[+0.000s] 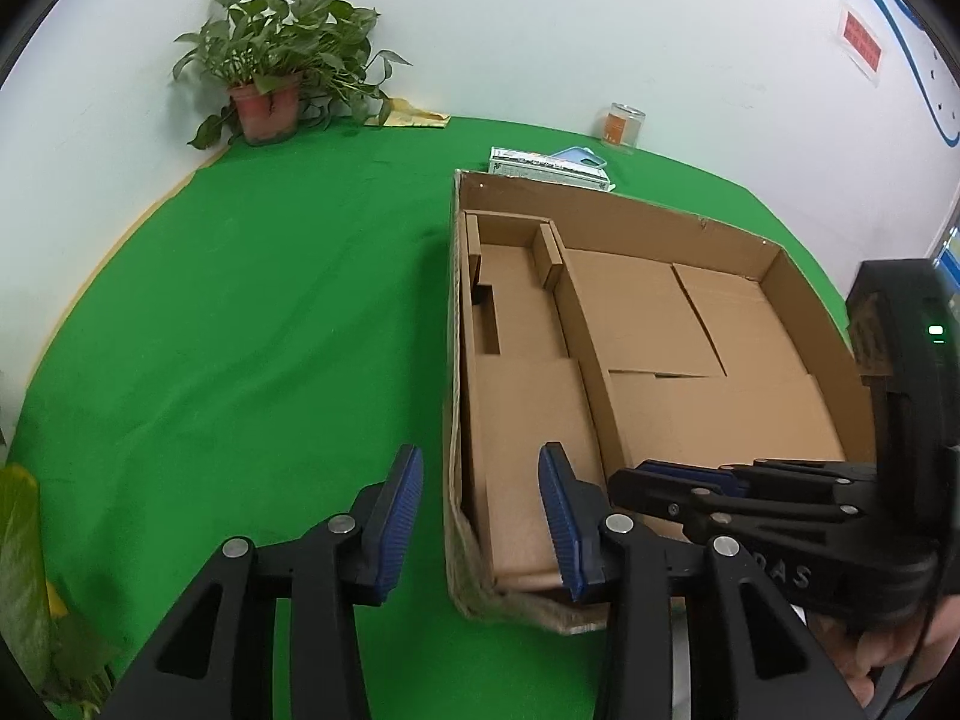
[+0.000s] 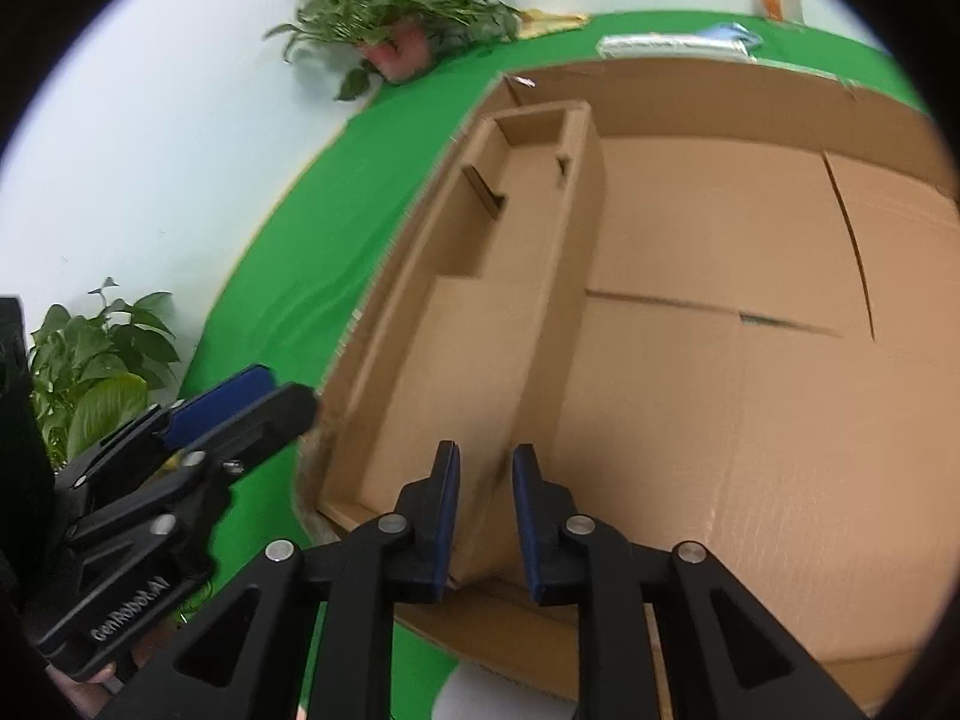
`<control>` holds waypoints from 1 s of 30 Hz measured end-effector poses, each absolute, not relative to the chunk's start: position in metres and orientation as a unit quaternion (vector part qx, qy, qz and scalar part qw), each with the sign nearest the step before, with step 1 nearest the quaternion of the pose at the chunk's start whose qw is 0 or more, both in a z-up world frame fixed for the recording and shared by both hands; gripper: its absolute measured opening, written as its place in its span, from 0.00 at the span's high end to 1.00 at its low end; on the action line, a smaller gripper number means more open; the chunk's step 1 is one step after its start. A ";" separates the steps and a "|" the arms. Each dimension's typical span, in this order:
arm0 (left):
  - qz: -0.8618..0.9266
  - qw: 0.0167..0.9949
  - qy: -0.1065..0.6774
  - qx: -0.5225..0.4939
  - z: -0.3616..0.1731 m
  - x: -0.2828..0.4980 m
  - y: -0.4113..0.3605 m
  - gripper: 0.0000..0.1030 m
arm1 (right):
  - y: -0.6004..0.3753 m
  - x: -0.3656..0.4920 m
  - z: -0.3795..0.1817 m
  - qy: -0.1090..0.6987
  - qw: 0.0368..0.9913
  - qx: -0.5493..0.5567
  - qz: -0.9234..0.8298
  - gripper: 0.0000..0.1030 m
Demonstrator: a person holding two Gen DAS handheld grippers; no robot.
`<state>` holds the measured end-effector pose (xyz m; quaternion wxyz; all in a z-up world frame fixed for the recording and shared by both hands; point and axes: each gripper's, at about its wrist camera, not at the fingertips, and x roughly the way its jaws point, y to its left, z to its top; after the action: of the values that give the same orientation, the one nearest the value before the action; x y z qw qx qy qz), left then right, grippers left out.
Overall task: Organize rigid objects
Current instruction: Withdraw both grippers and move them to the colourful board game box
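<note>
Looks barely begun: holds nothing yet inside the cardboard box [image 1: 600,195] beyond its own folded insert [image 1: 522,408] along the left side. Still to be sorted, by this reading: flat white pack [image 1: 540,168], blue case [image 1: 579,159] on top of it, and glass jar [image 1: 622,127] with an orange label, all just behind the far wall, on the green bench [image 1: 270,300].

Plain brown corrugated board, open-topped, low-walled, floor flaps meeting unevenly; near left corner crushed and frayed. Likely stiff enough to take a nudge, though soft at that corner.

Left tool [image 1: 480,516] spread, straddling the left wall near the front corner without pressing on it. Right tool [image 2: 486,516] nearly pressed together over the insert's upright wall; cannot tell whether pinching it.
</note>
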<state>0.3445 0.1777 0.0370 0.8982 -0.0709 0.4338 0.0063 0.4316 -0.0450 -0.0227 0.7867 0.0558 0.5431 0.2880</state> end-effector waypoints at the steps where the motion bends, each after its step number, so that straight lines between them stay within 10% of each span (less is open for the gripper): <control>1: 0.002 0.900 0.429 -0.073 0.037 0.339 0.178 0.63 | -0.044 0.432 -0.026 0.547 0.782 0.055 0.292 0.88; 6: -0.004 0.918 0.389 -0.073 0.047 0.302 0.171 0.51 | -0.043 0.430 -0.021 0.537 0.791 0.058 0.288 0.81; 8: 0.006 0.931 0.358 -0.070 0.058 0.280 0.168 0.24 | -0.055 0.420 -0.006 0.514 0.814 0.051 0.266 0.36; 10: 0.019 0.947 0.315 -0.067 0.071 0.252 0.164 0.01 | -0.075 0.401 0.012 0.475 0.845 0.034 0.242 0.15; 16: 0.039 0.963 0.260 -0.062 0.093 0.189 0.135 0.01 | -0.156 0.308 0.051 0.380 0.914 -0.012 0.146 0.01; 22: -0.006 0.964 0.254 -0.071 0.091 0.132 0.089 0.12 | -0.204 0.219 0.047 0.347 0.931 -0.039 0.106 0.01; 23: -0.006 0.966 0.252 -0.060 0.091 0.127 0.079 0.28 | -0.211 0.208 0.044 0.343 0.933 -0.028 0.110 0.09; 24: -0.012 0.966 0.255 -0.048 0.089 0.121 0.070 0.68 | -0.215 0.198 0.043 0.335 0.936 -0.026 0.107 0.26; 25: -0.025 0.962 0.267 -0.043 0.086 0.119 0.062 1.00 | -0.217 0.190 0.041 0.331 0.938 -0.037 0.094 0.76; 27: -0.043 0.957 0.284 -0.048 0.080 0.113 0.046 0.99 | -0.224 0.171 0.035 0.328 0.940 -0.049 0.077 0.93; 28: -0.045 0.958 0.280 -0.042 0.079 0.105 0.037 0.98 | -0.231 0.164 0.034 0.323 0.942 -0.035 0.089 0.89; 29: -0.046 0.960 0.275 -0.036 0.078 0.098 0.028 0.91 | -0.236 0.158 0.033 0.321 0.942 -0.023 0.097 0.65; 30: -0.046 0.959 0.278 -0.036 0.076 0.095 0.023 0.45 | -0.243 0.152 0.032 0.317 0.942 -0.011 0.107 0.41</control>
<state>0.0953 0.0232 0.0759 0.9589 -0.0361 0.2777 -0.0459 0.1516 -0.2430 0.0318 0.9423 -0.0114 0.3170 0.1069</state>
